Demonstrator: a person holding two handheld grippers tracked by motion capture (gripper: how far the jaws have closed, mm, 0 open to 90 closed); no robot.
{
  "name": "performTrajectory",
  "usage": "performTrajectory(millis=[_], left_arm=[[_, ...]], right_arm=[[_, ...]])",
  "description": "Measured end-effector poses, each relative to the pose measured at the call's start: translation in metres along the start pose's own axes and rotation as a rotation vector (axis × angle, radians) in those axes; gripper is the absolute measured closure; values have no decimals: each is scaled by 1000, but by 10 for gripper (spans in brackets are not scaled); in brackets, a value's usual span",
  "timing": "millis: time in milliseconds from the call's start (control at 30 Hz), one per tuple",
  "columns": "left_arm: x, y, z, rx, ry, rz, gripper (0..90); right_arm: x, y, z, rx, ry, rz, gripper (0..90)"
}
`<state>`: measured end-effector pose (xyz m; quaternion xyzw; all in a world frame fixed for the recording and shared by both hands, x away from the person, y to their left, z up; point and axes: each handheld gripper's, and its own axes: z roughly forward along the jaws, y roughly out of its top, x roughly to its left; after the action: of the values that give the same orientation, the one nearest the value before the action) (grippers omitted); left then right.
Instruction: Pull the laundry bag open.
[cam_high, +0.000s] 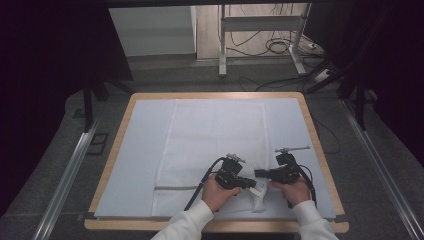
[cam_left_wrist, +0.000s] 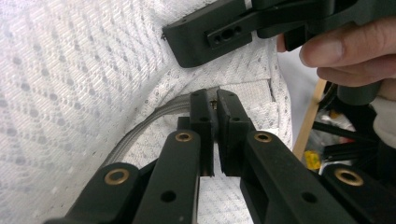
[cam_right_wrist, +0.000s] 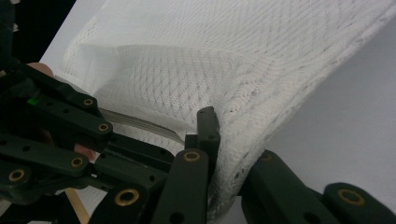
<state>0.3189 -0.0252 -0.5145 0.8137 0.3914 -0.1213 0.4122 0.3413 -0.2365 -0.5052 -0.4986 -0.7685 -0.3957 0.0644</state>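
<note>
A white mesh bag (cam_high: 215, 135) lies flat on a pale mat (cam_high: 145, 150), with a grey zipper (cam_high: 175, 188) running along its near end. At the bag's near right corner, my left gripper (cam_high: 252, 184) points right and my right gripper (cam_high: 259, 174) points left, tip to tip. In the left gripper view my left gripper (cam_left_wrist: 215, 100) is shut on the small metal zipper pull at the end of the zipper (cam_left_wrist: 140, 128). In the right gripper view my right gripper (cam_right_wrist: 224, 130) is shut on a raised fold of the mesh bag (cam_right_wrist: 187, 79), and the cloth hides its right jaw.
The mat covers a wooden table (cam_high: 120, 135) with rounded corners. Metal rails (cam_high: 70, 170) run along the floor on both sides. Behind the table stand a white desk frame (cam_high: 222, 45) and loose cables (cam_high: 277, 47). Dark curtains hang at left and right.
</note>
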Motion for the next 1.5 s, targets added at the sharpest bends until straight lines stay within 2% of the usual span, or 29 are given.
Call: performTrajectory(millis=[233, 400, 833, 1067, 1500], left_arm=[[2, 0, -2, -2, 5, -1, 868], [9, -3, -1, 0, -15, -28, 868], [11, -4, -2, 0, 16, -19, 867], [15, -5, -4, -2, 5, -34, 867], [18, -8, -10, -10, 18, -34, 867]], right_arm=[[0, 0, 0, 5, -4, -6, 881], [-1, -1, 1, 11, -3, -4, 881], [-2, -1, 1, 19, -2, -4, 881], [-3, -1, 1, 17, 2, -2, 881], [-3, -1, 0, 5, 13, 6, 881]])
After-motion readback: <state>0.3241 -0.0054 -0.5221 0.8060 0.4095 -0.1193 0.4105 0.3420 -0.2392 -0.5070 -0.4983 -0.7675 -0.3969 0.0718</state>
